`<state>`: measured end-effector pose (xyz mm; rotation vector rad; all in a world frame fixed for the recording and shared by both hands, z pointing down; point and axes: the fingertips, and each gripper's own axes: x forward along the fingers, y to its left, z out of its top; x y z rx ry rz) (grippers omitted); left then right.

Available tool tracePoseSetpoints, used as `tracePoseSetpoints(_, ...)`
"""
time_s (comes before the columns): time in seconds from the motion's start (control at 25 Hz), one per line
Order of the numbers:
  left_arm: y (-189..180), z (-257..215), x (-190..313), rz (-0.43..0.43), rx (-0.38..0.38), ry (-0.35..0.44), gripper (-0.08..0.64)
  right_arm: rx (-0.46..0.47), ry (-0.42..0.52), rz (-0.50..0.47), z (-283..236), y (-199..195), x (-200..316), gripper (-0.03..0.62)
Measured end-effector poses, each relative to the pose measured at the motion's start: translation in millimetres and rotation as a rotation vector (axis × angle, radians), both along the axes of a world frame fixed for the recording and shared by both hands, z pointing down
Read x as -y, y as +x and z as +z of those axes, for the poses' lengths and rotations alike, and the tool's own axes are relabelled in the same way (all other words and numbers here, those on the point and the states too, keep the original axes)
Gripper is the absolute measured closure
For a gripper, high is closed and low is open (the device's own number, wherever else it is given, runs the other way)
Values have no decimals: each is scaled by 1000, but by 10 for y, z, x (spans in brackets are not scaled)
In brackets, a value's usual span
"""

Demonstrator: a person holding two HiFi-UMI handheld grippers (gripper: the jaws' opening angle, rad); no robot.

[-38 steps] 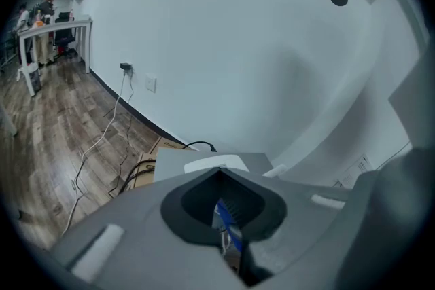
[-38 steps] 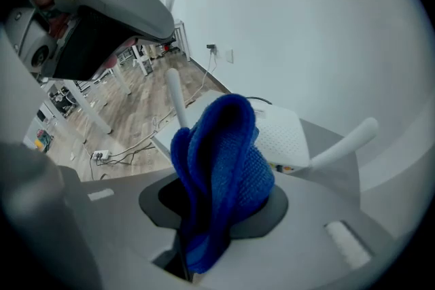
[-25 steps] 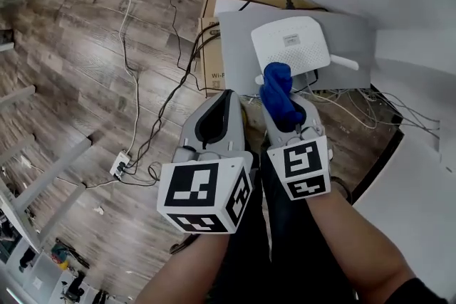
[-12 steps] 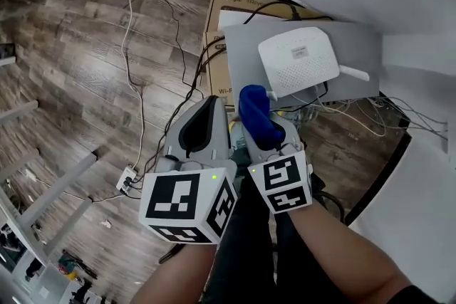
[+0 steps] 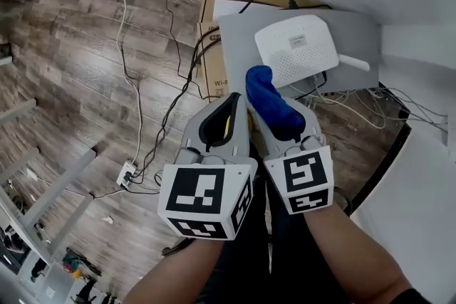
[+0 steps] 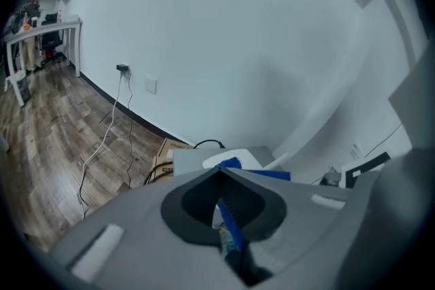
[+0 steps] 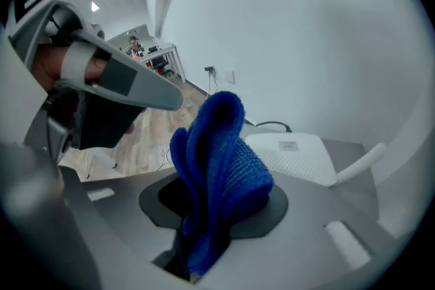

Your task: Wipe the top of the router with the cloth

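Cables [image 5: 132,67] trail over the wood floor [image 5: 64,46] at left, and beside them the left gripper [image 5: 231,102] has its jaws pressed together with nothing between them. Just to its right, the right gripper [image 5: 279,117] is clamped on a bunched blue cloth [image 5: 267,92]. The cloth's upper end reaches the near left edge of the white router [image 5: 299,48] lying on a grey board [image 5: 356,28]; I cannot tell whether they touch.

The left gripper [image 6: 219,173] has its jaws meeting at the tips. Past them, a white router [image 6: 239,159] lies on a grey panel [image 6: 187,158]. A blue cloth [image 6: 272,175] shows close beside the router.
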<state>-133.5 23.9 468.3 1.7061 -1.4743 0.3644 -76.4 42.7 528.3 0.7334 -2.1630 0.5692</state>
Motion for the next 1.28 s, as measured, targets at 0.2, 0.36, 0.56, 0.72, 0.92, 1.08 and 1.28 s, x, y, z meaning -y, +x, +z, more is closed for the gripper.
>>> tracePoseSetpoints(0.2,221,-364,316,32,-14,43,560,46,48,111,-522,368,298,446)
tracePoseSetpoints(0.36,625,-351,516,83,-31,38,560,-42,41,169,-263,963,587,446)
tracePoseSetpoints(0.56,1164,-148,688,111,-50,1,560,-118,2,100,283,1337,781,446)
tracePoseSetpoints(0.72,1444,70,799,99,-53,-36,560,-132,-33,109,568,1577,894,446)
tracePoseSetpoints(0.92,1729,171,905,111,-39,-62,560,-116,-40,120,557,1805,978,446)
tracePoseSetpoints(1.08,1889,94,1009,124,-23,-55,560,-76,-32,126,311,1980,985,446)
tracePoseSetpoints(1.28,2091,-67,1134,145,-12,-43,560,-11,24,118,-240,2124,1020,446)
